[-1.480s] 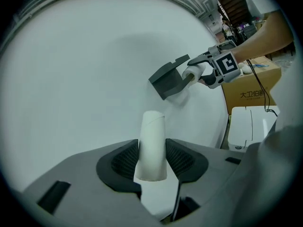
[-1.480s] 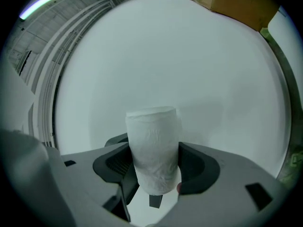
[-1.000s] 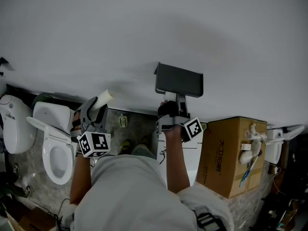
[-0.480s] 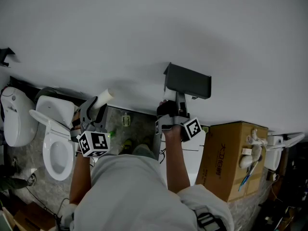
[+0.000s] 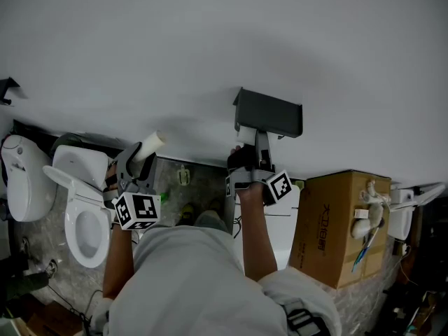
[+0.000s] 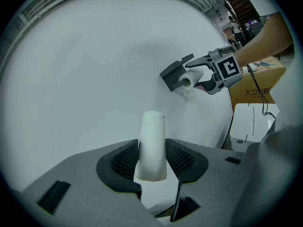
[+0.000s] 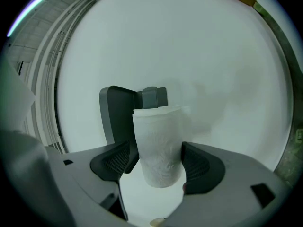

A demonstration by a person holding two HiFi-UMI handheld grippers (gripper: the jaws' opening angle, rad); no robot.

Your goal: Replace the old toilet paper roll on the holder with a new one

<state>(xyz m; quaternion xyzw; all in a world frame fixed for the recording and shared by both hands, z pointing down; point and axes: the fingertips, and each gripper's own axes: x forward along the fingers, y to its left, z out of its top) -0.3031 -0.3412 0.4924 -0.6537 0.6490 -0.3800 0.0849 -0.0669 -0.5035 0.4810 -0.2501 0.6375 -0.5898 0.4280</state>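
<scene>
Roll swap
White toilet paper roll (image 7: 158, 145) is framed by just-opened jaws of right gripper (image 7: 160, 162) at dark grey holder (image 7: 116, 112); pale cardboard tube (image 6: 152, 143) is clamped in left gripper (image 6: 151, 161).

A plain white wall (image 5: 210, 40) fills the upper half of the head view, evenly lit, with soft grey shadows across it. A small dark bracket (image 5: 5, 89) sticks out of it at the far left. Below the wall lies a mottled grey stone floor (image 5: 199, 184) with a small green patch (image 5: 162, 197) on it. Two white toilets stand at the left: an open toilet (image 5: 82, 219) and, just beside it at the edge, a second toilet (image 5: 21, 180). Right of the middle stands a white cistern (image 5: 283, 226), and beside it a brown cardboard box (image 5: 325, 222) with white fittings (image 5: 365, 212) on top. Dark clutter crowds the lower corners
</scene>
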